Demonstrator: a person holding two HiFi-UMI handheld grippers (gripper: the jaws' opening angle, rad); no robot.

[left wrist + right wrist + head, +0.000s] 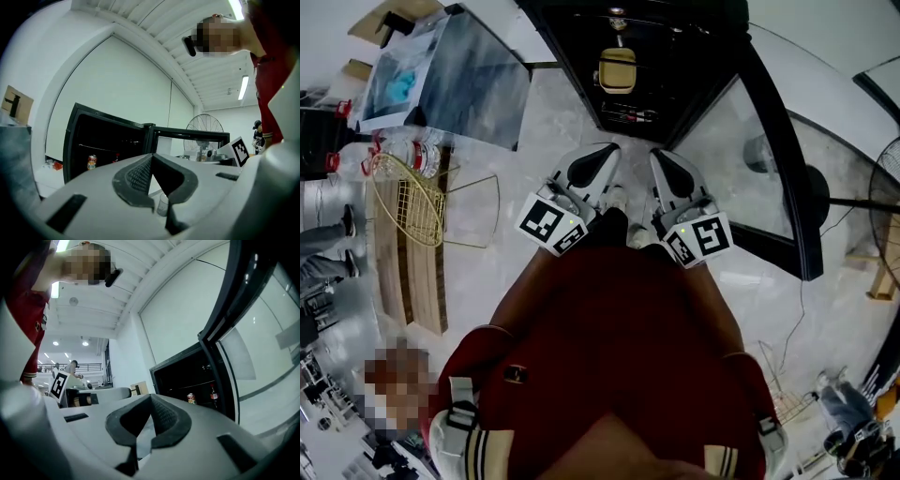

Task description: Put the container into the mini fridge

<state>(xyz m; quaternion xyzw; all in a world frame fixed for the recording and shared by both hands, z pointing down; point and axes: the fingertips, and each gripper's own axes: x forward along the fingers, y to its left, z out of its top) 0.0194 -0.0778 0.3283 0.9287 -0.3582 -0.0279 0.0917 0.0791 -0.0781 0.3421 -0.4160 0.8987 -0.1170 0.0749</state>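
The white left gripper and the white right gripper hang side by side before the open black mini fridge. Each gripper's fingers are pressed together, empty. The pale yellow lidded container sits inside the fridge.

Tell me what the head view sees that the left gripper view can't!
Only the head view shows a yellow wire basket by a wooden slatted bench, and a pale yellow squarish thing inside the black mini fridge. Only the left gripper view shows an orange drink can on a fridge shelf and a long ceiling light. Both show the fridge with its glass door open, and the left gripper, jaws together and holding nothing.
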